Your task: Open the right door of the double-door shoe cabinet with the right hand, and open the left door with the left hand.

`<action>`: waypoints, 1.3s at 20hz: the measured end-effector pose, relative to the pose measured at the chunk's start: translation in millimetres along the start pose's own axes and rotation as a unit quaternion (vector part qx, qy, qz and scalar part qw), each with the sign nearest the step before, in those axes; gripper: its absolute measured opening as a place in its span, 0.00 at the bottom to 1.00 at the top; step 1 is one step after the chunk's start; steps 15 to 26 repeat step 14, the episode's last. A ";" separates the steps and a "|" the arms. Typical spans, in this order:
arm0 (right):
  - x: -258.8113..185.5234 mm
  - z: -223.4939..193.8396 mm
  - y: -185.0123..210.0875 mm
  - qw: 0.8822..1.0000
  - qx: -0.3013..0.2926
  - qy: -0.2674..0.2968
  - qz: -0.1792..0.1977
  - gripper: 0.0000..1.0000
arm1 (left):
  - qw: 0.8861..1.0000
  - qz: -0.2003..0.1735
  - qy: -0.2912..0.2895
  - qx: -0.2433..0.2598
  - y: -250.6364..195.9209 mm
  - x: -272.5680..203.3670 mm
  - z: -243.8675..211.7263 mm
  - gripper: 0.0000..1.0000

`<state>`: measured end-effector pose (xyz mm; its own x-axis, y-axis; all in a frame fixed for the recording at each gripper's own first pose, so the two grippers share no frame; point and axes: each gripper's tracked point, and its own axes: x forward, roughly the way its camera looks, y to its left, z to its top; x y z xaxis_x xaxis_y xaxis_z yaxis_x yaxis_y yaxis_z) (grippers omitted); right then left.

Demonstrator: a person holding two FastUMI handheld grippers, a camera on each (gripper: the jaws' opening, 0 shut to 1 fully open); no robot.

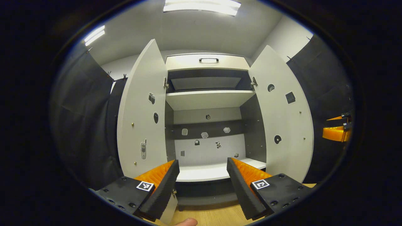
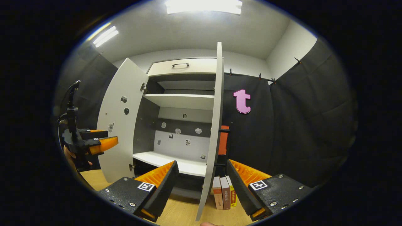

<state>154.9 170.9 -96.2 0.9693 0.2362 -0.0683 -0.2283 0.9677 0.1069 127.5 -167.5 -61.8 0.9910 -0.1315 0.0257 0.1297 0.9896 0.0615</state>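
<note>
The white double-door shoe cabinet (image 1: 209,100) stands straight ahead in the left gripper view, with both doors swung out. Its left door (image 1: 141,116) and right door (image 1: 282,119) flank dark shelves. My left gripper (image 1: 202,185) is open, low in front of the bottom shelf, touching neither door. In the right gripper view the right door (image 2: 213,125) is seen edge-on between the spread fingers of my open right gripper (image 2: 202,185), touching neither finger. The left door (image 2: 121,122) stands open, with the left gripper (image 2: 108,140) beside it, held by a hand (image 2: 70,157).
A drawer with a dark handle (image 1: 209,60) tops the cabinet. Three books (image 2: 224,196) stand upright on the wooden floor (image 2: 179,213) right of the right door. An orange object (image 2: 223,141) sits behind that door. The right gripper (image 1: 334,131) shows far right.
</note>
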 end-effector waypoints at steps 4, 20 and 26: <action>3.9 1.3 0.9 1.000 0.003 -0.007 0.004 0.93 | 1.000 -0.015 0.012 -0.019 0.6 2.4 -4.6 0.97; 9.2 -2.3 5.7 1.000 0.007 0.003 0.007 0.94 | 1.000 0.000 0.006 -0.013 17.5 1.6 4.5 0.97; 9.2 -2.3 5.7 1.000 0.007 0.003 0.007 0.94 | 1.000 0.000 0.006 -0.013 17.5 1.6 4.5 0.97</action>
